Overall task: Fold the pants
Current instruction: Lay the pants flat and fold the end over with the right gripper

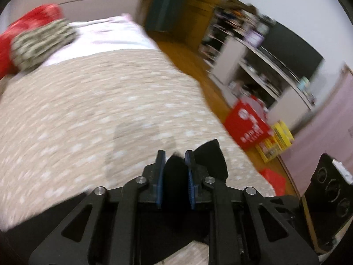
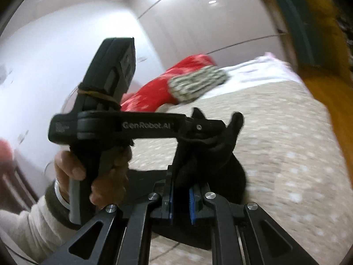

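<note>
Two grippers worked above a beige dotted bedspread (image 1: pixel 88 114); the black pants (image 2: pixel 222 163) hung bunched between them, lifted off the cover; the left gripper (image 1: pixel 175 154) pinched a black fold in its blue pads; the right gripper (image 2: pixel 181 190) likewise clamped cloth; a red cushion (image 2: pixel 163 88) lay far behind.

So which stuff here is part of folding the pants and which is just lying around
Part of the job:
black pants
left hand-held gripper
right hand-held gripper
bed

Lying about:
red pillow
patterned cushion
red box
yellow box
</note>
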Tool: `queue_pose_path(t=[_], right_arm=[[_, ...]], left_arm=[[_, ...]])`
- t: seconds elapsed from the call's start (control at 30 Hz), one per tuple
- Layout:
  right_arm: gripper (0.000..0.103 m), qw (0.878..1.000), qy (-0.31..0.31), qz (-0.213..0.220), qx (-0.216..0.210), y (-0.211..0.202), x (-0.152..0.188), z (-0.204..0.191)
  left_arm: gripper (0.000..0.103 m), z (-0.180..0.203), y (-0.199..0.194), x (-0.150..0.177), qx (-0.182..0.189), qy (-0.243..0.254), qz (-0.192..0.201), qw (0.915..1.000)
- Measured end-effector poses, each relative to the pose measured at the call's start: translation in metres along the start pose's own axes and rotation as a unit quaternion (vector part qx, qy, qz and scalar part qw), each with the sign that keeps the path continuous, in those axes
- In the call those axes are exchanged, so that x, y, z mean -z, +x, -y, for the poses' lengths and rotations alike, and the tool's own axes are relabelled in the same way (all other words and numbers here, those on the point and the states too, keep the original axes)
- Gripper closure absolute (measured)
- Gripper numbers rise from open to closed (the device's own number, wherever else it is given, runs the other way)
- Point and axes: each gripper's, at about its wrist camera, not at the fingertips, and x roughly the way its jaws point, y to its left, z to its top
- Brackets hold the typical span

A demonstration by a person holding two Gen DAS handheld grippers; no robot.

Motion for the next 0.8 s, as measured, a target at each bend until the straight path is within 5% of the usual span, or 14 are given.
queue_pose_path(t=[0.17, 0.3, 0.47, 0.57, 0.73, 0.8], right_arm=[[0.089, 0.995, -0.026, -0.079, -0.047, 0.075, 0.022, -0.035], [0.083, 0.974, -0.029, -0.218, -0.048, 0.15, 0.059, -0.04], [0.075, 0.984, -0.009, -0.143, -0.103, 0.088, 0.022, -0.028], [0.074, 0.995, -0.013, -0.095, -0.026, 0.059, 0.004, -0.003], [0.075, 0.99, -0.031, -0.135, 0.022, 0.082, 0.013, -0.001], [0.075, 0.984, -0.057, -0.143, 0.089, 0.093, 0.02, 0.002]], left_arm=[[0.076, -0.081, -0.032, 0.051, -0.078, -0.088, 0.0, 0.993], [0.076, -0.114, -0.035, 0.089, -0.115, -0.133, -0.016, 0.9842], [0.076, -0.108, -0.044, 0.104, -0.136, -0.137, 0.007, 0.9812], [0.062, -0.088, -0.042, 0.112, -0.13, -0.126, 0.025, 0.9831], [0.059, -0.073, -0.029, 0.116, -0.125, -0.115, 0.02, 0.9852], [0.059, -0.067, -0.016, 0.119, -0.121, -0.112, 0.003, 0.9864]])
